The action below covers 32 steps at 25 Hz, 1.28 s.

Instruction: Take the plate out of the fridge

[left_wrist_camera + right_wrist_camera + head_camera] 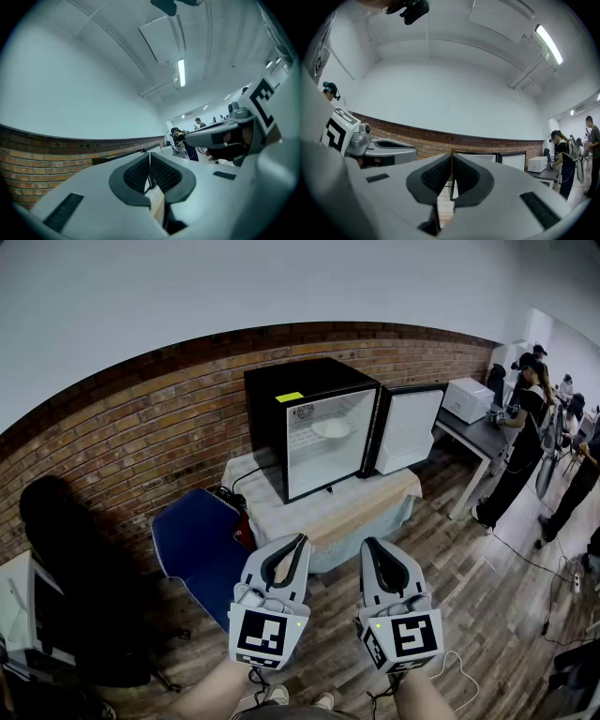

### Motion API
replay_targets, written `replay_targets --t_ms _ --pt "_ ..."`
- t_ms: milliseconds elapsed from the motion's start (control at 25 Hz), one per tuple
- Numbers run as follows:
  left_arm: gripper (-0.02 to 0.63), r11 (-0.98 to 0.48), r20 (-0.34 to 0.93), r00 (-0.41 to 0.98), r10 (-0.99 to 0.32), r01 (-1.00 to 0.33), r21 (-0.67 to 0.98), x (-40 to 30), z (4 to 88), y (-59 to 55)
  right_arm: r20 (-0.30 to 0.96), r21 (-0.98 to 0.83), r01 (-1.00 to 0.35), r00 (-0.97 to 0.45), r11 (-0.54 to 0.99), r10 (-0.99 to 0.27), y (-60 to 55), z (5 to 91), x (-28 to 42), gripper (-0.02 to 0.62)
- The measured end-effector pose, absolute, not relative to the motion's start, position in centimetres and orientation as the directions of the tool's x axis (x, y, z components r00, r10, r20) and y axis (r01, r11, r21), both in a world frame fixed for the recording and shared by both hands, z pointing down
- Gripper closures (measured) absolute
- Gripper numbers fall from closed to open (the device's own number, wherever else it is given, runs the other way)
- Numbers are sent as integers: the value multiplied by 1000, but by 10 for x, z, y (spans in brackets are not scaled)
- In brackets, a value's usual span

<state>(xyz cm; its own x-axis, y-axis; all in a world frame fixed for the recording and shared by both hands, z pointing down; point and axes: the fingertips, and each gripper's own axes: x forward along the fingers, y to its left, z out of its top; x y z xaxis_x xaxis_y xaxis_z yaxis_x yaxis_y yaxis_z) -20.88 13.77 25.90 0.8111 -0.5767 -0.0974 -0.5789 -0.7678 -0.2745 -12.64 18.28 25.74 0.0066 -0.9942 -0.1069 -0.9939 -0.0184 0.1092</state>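
Plate [331,428] sits on the open mini fridge's [281,381] upper shelf, untouched.
Left gripper [298,542] and right gripper [368,546] hang clenched and empty, well apart from the surface [361,507]; best open one early, then come in level onto the plate's near rim.

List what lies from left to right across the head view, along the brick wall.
Blue chair → fridge → open door → white box → person
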Motion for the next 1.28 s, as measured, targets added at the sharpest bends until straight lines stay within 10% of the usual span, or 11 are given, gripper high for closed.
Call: replay_targets --t_ms 1280 --pt "586 -739 -78 783 -617 -610 -285 -152 281 168 -117 98 -995 -3 -9 -993 222 280 -53 565"
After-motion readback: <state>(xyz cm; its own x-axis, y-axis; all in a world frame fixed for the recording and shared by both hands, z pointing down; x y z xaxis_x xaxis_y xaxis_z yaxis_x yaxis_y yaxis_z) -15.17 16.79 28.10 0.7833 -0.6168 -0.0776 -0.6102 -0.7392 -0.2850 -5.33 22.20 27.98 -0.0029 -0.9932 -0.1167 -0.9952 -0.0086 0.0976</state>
